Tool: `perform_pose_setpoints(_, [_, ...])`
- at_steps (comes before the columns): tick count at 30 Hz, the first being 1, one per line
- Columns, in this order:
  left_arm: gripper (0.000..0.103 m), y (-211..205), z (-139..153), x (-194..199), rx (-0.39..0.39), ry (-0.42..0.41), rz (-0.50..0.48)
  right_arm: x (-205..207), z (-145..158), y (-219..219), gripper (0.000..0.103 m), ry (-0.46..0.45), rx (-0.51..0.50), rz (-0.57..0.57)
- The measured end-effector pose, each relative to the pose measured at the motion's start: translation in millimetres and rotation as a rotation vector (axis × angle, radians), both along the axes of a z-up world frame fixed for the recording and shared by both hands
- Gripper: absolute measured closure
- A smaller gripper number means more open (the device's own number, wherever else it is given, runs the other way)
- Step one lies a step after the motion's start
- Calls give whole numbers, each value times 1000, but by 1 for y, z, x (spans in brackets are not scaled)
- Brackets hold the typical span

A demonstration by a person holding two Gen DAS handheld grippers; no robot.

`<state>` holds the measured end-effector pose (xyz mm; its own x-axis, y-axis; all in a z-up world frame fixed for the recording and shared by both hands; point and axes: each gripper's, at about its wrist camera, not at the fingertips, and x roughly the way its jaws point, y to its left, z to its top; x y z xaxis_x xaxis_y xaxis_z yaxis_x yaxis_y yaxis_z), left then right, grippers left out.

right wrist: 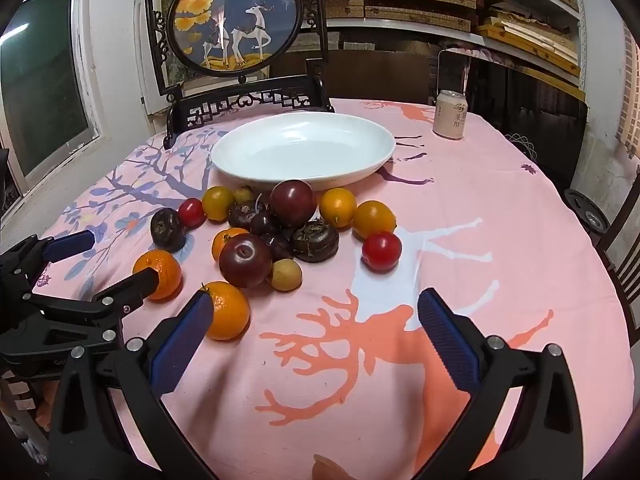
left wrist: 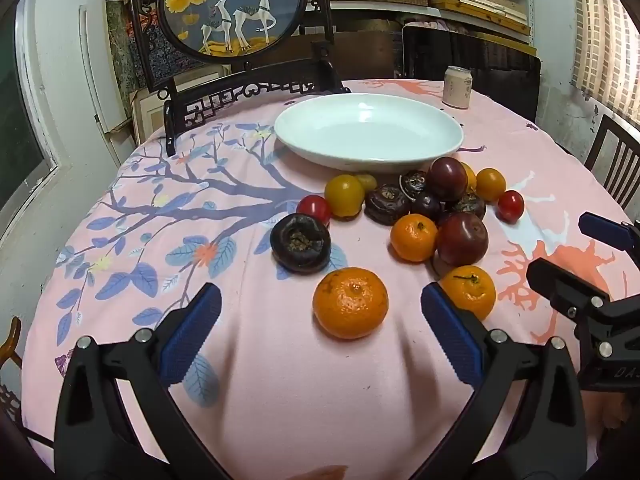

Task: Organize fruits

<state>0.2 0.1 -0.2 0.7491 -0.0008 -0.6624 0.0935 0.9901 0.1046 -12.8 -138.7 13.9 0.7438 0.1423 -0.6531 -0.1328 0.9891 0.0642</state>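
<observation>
A pile of several fruits lies on the pink tablecloth in front of a white oval plate (left wrist: 368, 130), which also shows in the right wrist view (right wrist: 304, 148) and holds nothing. My left gripper (left wrist: 320, 300) is open, with a mandarin (left wrist: 350, 303) just ahead between its fingers, not touched. A second mandarin (left wrist: 470, 290) sits by its right finger. My right gripper (right wrist: 312, 304) is open and empty over bare cloth; that second mandarin (right wrist: 228, 316) sits beside its left finger. Dark plums (right wrist: 245, 261), red tomatoes (right wrist: 381, 251), yellow fruits (right wrist: 374, 220) and dark water chestnuts (right wrist: 314, 240) make up the pile.
A drink can (right wrist: 450, 114) stands at the back right of the table. A carved wooden stand with a round deer picture (right wrist: 236, 16) stands behind the plate. Chairs (left wrist: 616, 160) ring the table. The left gripper shows at the right wrist view's left edge (right wrist: 76, 264).
</observation>
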Motion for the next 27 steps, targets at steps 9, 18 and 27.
perform_pose_setpoints(9, [2, 1, -1, -4, -11, 8, -2, 1, -1, 0, 1, 4, 3, 1])
perform_pose_setpoints(18, [2, 0, -2, -1, -12, 14, -2, 1, -1, 0, 1, 9, 4, 0])
perform_pose_setpoints(27, [2, 1, -3, 0, -14, 17, -2, 1, -1, -1, 1, 10, 5, 1])
